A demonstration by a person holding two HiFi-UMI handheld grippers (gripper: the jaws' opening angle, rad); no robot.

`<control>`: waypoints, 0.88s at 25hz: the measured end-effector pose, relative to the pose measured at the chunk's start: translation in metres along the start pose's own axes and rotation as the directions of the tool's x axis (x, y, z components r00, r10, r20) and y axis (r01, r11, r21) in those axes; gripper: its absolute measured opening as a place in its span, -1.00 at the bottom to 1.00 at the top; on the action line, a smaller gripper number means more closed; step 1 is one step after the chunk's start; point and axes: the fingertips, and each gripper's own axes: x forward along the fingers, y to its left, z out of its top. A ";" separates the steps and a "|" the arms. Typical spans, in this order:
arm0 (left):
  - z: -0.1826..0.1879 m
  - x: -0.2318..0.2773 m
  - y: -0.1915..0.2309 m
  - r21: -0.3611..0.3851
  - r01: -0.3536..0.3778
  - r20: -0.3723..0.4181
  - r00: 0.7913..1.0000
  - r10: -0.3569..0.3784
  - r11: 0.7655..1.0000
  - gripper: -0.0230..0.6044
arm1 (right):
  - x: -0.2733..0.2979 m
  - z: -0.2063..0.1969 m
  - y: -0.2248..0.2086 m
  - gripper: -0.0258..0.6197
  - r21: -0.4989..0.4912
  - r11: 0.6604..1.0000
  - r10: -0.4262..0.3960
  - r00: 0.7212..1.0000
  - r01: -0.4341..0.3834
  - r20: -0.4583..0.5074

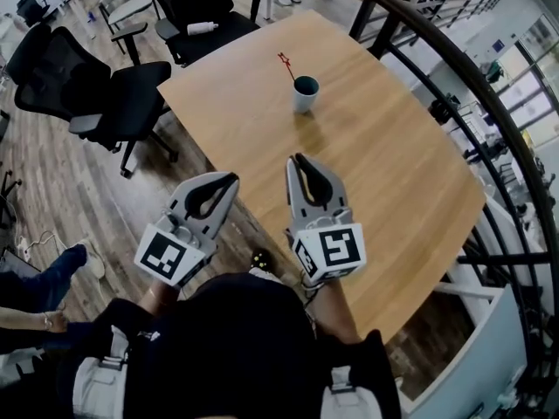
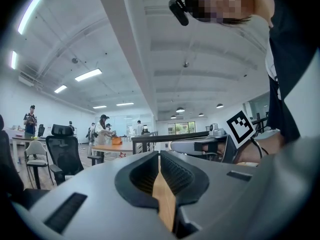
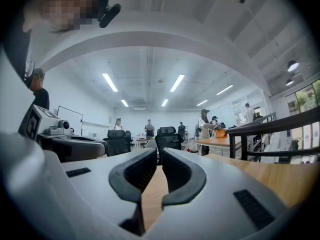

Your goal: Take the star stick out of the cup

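Observation:
A small pale cup (image 1: 306, 92) with a dark inside stands upright on the far part of the wooden table (image 1: 393, 164). A thin stick with a red star (image 1: 285, 60) on top leans out of it toward the far left. Both grippers are held near the table's near corner, well short of the cup. My left gripper (image 1: 231, 178) hangs over the floor just off the table's left edge, jaws shut and empty. My right gripper (image 1: 298, 159) is over the table, pointing toward the cup, jaws shut on nothing. The cup does not show in either gripper view.
Black office chairs (image 1: 105, 94) stand to the left of the table, one with a white bottle (image 1: 201, 28) on its seat. A dark curved railing (image 1: 463, 59) runs along the table's right side. A seated person's leg (image 1: 48, 269) is at the lower left.

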 end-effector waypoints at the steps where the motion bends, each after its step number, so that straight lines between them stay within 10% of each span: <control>1: -0.002 0.008 0.000 0.001 0.000 -0.002 1.000 0.000 1.000 -0.85 | 0.002 -0.002 -0.007 -0.84 0.002 1.000 0.002 1.000 -0.002 0.000; 22: -0.001 0.057 0.025 0.022 -0.036 -0.019 0.999 0.037 0.999 -0.85 | 0.033 -0.009 -0.057 -0.84 -0.020 1.000 0.020 1.000 -0.020 0.011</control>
